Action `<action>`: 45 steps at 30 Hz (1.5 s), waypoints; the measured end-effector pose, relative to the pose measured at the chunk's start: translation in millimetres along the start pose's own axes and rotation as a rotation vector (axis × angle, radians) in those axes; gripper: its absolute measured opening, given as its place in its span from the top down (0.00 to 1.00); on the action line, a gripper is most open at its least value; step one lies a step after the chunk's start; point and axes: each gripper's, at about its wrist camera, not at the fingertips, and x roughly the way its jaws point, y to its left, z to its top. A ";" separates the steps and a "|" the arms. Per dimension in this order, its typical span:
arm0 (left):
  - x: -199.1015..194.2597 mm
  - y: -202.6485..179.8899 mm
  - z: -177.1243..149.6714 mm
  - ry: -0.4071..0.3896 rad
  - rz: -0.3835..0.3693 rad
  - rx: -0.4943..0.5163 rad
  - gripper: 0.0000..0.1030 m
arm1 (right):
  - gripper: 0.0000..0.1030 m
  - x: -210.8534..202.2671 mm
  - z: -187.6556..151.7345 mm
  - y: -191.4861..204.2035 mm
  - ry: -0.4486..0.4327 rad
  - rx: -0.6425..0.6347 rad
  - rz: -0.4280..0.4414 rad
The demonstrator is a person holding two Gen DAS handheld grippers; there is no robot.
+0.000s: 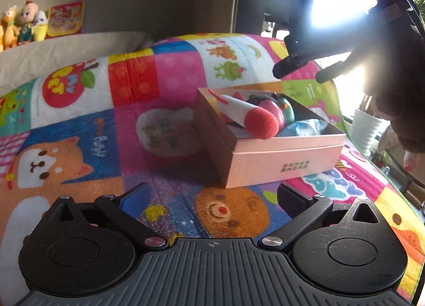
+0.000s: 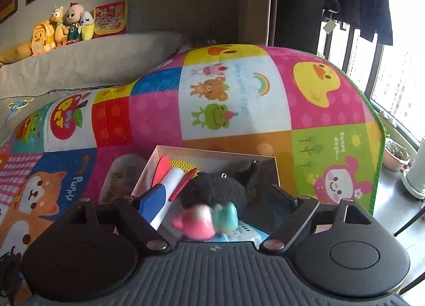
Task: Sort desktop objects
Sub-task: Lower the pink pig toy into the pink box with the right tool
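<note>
Box [image 1: 279,157] on mat [image 2: 239,109] reading "Sunny days..." — left gripper [image 1: 212,194], right gripper [image 2: 215,194] both spread, empty.

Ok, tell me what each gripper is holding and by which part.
Nothing is held. The left gripper stands open over the mat; the right gripper is open above the box, its pads clear of the toys.
</note>
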 end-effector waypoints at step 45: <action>0.7 12.5 -6.7 0.019 0.006 -0.074 0.00 | 0.78 46.2 -25.3 27.4 0.111 0.007 0.086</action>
